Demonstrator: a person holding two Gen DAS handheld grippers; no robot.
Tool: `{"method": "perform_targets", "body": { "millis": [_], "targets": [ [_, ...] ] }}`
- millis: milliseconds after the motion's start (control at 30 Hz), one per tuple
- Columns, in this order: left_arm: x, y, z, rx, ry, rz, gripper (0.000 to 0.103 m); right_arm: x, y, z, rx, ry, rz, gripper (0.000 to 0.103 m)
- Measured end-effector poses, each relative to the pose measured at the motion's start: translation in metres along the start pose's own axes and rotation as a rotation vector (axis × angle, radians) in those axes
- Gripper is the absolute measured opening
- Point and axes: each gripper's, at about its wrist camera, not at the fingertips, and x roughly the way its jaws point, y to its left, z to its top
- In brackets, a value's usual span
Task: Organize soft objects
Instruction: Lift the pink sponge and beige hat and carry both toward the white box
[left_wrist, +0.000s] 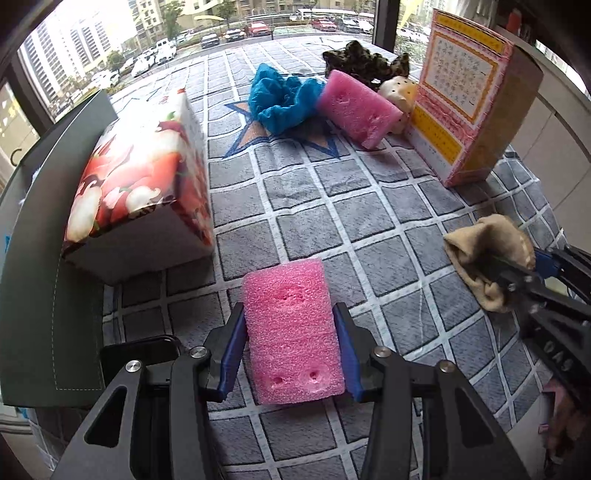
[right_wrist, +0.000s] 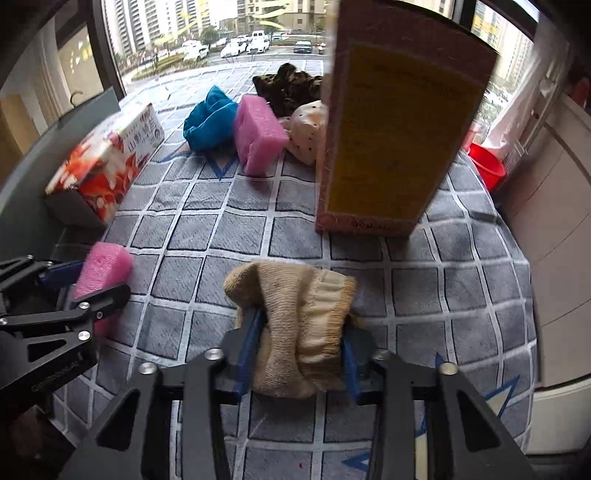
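A bright pink block of pitted foam (left_wrist: 293, 332) matches a second pink foam block (left_wrist: 356, 107) farther off. The crumpled knitted sock (right_wrist: 299, 325) is beige with a paler ribbed cuff. The quilted cloth cover (left_wrist: 332, 221) shows grey squares on white lines with blue star outlines. A cardboard box (left_wrist: 144, 173) bears red and white fruit; the tall carton (left_wrist: 458, 92) is pink and yellow.

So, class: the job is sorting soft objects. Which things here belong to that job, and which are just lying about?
Belong to the job:
pink foam block in the left gripper
beige sock in the right gripper
second pink foam block
blue cloth
leopard-print fabric
spotted cream plush
two cartons

Lying about:
red bucket
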Motion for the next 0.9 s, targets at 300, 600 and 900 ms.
{"method": "perform_targets", "body": {
  "millis": [300, 600, 900],
  "targets": [
    [-0.024, -0.05, 0.007, 0.168, -0.044, -0.049, 0.048, -0.049, -0.042, -0.014, 0.176, -0.08, 0.046, 0.027],
    [-0.091, -0.092, 0.061, 0.286, -0.199, -0.126, 0.049, -0.084, -0.097, 0.013, 0.294, -0.182, -0.015, 0.027],
    [-0.119, -0.087, 0.149, 0.229, -0.214, -0.147, 0.048, -0.116, -0.121, 0.078, 0.304, -0.266, -0.025, 0.027]
  ]
}}
